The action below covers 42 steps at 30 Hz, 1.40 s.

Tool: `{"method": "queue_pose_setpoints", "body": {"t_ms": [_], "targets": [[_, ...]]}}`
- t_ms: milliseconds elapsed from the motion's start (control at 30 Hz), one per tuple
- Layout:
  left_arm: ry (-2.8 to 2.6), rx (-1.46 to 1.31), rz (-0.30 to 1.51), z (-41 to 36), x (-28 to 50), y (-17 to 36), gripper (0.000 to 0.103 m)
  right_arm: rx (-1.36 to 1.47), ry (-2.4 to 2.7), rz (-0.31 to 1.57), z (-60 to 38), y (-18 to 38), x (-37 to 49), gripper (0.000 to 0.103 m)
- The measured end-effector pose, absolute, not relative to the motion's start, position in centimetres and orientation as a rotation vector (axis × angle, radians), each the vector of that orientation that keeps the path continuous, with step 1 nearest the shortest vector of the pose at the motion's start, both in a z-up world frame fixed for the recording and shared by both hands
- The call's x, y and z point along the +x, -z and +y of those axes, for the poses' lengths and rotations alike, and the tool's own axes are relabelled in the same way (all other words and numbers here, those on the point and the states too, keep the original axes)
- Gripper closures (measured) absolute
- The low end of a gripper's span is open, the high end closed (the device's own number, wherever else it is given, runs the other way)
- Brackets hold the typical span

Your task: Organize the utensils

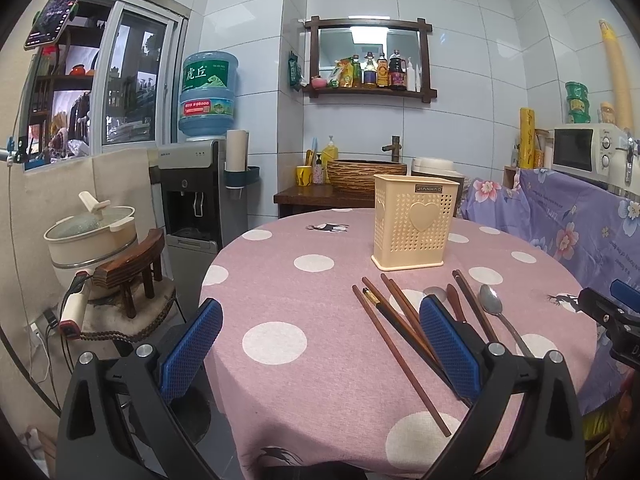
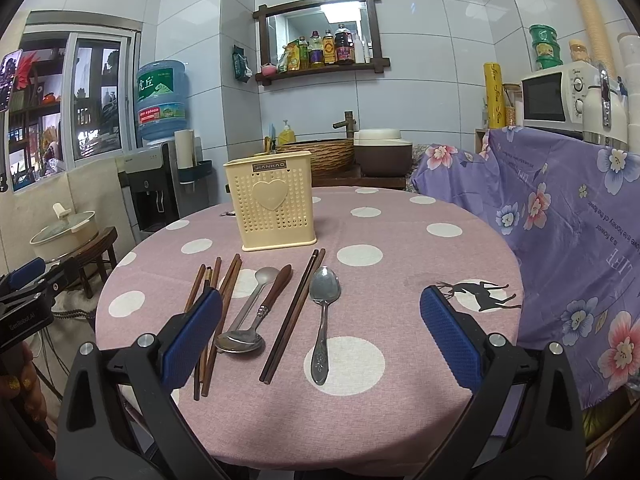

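Note:
A cream perforated utensil holder (image 1: pixel 414 224) (image 2: pixel 272 208) stands upright on the round pink polka-dot table (image 1: pixel 304 316) (image 2: pixel 400 280). In front of it lie several brown chopsticks (image 1: pixel 396 356) (image 2: pixel 294 312), a steel spoon (image 2: pixel 325 312) (image 1: pixel 496 308), a second steel spoon (image 2: pixel 244 328) with its bowl toward me, and a wooden-handled utensil (image 2: pixel 276 288). My left gripper (image 1: pixel 320 344) is open above the table's near left edge, holding nothing. My right gripper (image 2: pixel 320 336) is open over the spoons and holds nothing.
A purple floral cloth (image 2: pixel 560 216) covers a counter at the right, with a microwave (image 2: pixel 556 96) on it. Left of the table stand a water dispenser (image 1: pixel 200 184) and a pot (image 1: pixel 92 232) on a wooden stool. A basin (image 2: pixel 320 152) sits behind the holder.

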<state>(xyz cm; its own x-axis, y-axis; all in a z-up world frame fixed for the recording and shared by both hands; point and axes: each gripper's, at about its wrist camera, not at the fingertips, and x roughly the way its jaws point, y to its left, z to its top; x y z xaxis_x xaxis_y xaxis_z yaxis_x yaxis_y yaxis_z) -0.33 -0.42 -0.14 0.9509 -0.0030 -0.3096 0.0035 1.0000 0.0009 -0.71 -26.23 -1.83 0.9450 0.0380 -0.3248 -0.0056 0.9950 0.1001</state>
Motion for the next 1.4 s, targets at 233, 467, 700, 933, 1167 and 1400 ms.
{"method": "queue_pose_setpoints", "body": {"t_ms": [233, 467, 700, 933, 1167, 1400], "targets": [[0.003, -0.001, 0.32, -0.66, -0.29, 0.34, 0.005, 0.098, -0.022, 0.334, -26.28, 1.85, -0.72, 0.005], [0.004, -0.004, 0.318, -0.55, -0.17, 0.63, 0.005, 0.096, -0.023, 0.334, -26.27, 1.83, -0.7, 0.005], [0.005, -0.003, 0.319, -0.57, -0.24, 0.62, 0.005, 0.098, -0.022, 0.335, -26.28, 1.8, -0.68, 0.005], [0.005, -0.004, 0.32, -0.39, -0.18, 0.61, 0.005, 0.097, -0.022, 0.335, -26.25, 1.77, -0.69, 0.005], [0.005, -0.004, 0.321, -0.36, -0.17, 0.61, 0.005, 0.097, -0.023, 0.333, -26.31, 1.75, -0.69, 0.005], [0.007, -0.004, 0.323, -0.41, -0.18, 0.69, 0.005, 0.099, -0.023, 0.336, -26.3, 1.77, -0.62, 0.005]]}}
